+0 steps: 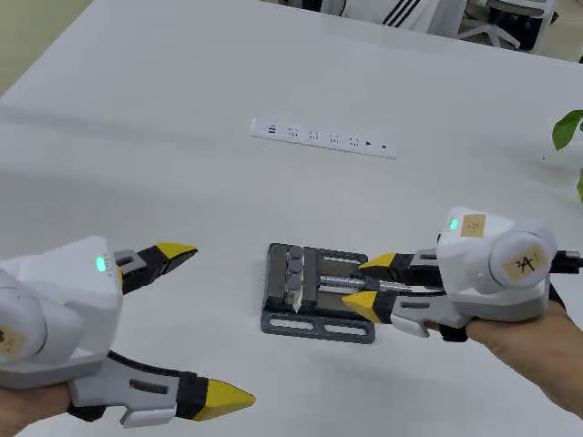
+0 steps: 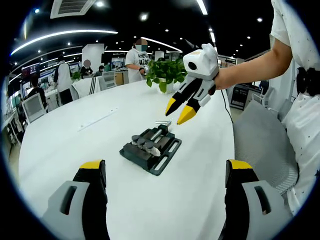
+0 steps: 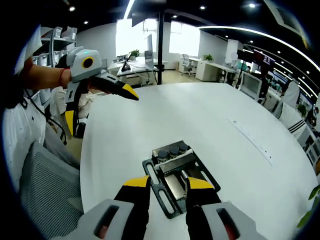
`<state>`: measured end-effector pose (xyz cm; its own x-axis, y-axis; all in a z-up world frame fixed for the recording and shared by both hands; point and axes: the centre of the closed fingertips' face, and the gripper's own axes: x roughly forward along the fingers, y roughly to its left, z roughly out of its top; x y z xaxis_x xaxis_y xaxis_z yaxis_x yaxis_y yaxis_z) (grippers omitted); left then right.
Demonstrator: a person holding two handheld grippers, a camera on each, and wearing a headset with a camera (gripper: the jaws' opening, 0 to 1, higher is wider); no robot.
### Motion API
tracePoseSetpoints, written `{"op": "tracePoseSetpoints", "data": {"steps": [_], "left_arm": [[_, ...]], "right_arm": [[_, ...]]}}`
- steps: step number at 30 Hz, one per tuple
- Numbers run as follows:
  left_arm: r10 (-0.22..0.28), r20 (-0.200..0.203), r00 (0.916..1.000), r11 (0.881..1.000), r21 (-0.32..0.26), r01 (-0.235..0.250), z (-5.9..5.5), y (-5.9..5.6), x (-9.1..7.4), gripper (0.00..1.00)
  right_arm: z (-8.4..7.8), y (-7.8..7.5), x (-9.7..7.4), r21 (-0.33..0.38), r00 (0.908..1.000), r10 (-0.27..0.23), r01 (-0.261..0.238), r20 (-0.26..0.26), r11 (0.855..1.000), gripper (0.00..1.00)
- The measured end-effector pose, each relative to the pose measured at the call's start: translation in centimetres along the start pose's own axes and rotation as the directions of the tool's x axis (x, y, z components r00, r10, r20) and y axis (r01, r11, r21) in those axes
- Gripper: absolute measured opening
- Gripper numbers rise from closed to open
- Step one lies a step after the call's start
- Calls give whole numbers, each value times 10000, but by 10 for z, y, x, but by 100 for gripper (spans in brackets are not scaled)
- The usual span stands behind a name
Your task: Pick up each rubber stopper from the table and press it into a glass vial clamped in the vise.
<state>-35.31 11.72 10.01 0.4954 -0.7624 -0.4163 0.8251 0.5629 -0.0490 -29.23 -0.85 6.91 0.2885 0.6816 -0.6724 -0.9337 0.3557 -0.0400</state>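
1. The left hand-held gripper (image 1: pixel 202 323) sits at the near left. Its yellow-tipped jaws are spread wide with nothing between them. The hand holding it is cut off by the lower edge of the head view.
2. The right hand-held gripper (image 1: pixel 369 284) reaches in from the right, its jaws parted by a narrower gap and gripping nothing. In the head view its tips overlap the right end of the vise (image 1: pixel 310 325), and the vise screw shows between them. The left gripper view shows those tips hovering above that end, not touching it.
3. The vise is dark and low. It rests on the white table (image 1: pixel 137 164) between the two hand-held grippers, closer to the right one.
4. Three grey rubber stoppers (image 1: pixel 295 267) stand in a row, far to near, at the left end of the vise between its jaws. The glass vials beneath them are mostly hidden by the vise. Whether each stopper is fully seated cannot be told.
5. A white power strip (image 1: pixel 323 138) lies farther back on the table, well apart from the vise.
6. Green plant leaves (image 1: pixel 569 127) are cut off by the right edge of the head view.
7. In the left gripper view, people stand beyond the far end of the table, small and indistinct.
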Motion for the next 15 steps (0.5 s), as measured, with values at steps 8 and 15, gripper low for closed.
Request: {"op": "tracePoseSetpoints", "data": {"steps": [8, 15], "left_arm": [[-109, -168, 9998, 9999, -16, 109, -9, 1, 3, 99], [72, -156, 9999, 10000, 25, -72, -9, 4, 8, 99]], "right_arm": [[-23, 3, -19, 706, 9983, -87, 46, 579, 9975, 40], [-38, 7, -29, 861, 9968, -104, 35, 793, 9963, 53]]}}
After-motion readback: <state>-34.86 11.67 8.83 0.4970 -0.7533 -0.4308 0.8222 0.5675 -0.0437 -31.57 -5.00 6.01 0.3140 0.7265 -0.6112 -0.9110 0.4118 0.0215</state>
